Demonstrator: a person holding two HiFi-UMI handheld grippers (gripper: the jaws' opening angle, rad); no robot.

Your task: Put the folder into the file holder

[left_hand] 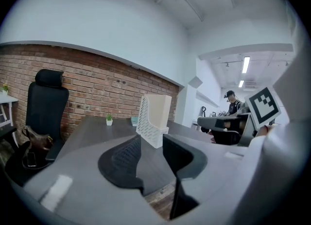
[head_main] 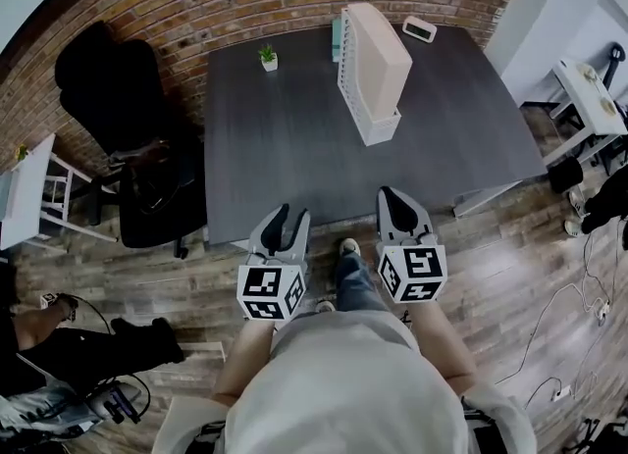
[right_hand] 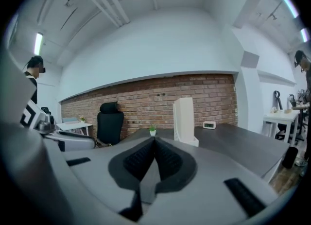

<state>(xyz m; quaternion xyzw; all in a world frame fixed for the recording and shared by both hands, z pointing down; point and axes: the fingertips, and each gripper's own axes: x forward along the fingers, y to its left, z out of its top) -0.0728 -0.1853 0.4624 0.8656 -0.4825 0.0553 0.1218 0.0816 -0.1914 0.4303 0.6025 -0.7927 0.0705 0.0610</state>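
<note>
On the dark desk (head_main: pixel 294 148), toward its far half, the white file holder (head_main: pixel 365 99) stands with the beige folder (head_main: pixel 381 55) upright inside it. The folder rises above the holder's walls. The holder's long axis runs from the desk's near edge toward the brick wall (head_main: pixel 196 1), tilted slightly, and its low end faces the person.

Seen from the head view, a small potted plant (head_main: pixel 267 57) sits to the holder's left, well apart from it, and a small clock (head_main: pixel 419 27) sits at the far right corner. A black chair (head_main: pixel 118 99) stands off the desk's left side. Both grippers hang off the desk's near edge, over the wooden floor (head_main: pixel 530 246).

The left gripper (head_main: pixel 291 215) has its jaws partly apart, with nothing between them. The right gripper (head_main: pixel 392 193) has its jaws pressed together and holds nothing.

Only the left gripper view shows the holder's perforated side wall and its sloped cut. Only the right gripper view shows the holder nearly end-on, as a narrow upright slab with the clock to its right. The head view alone shows the folder's top edge and the holder's footprint on the desk.
</note>
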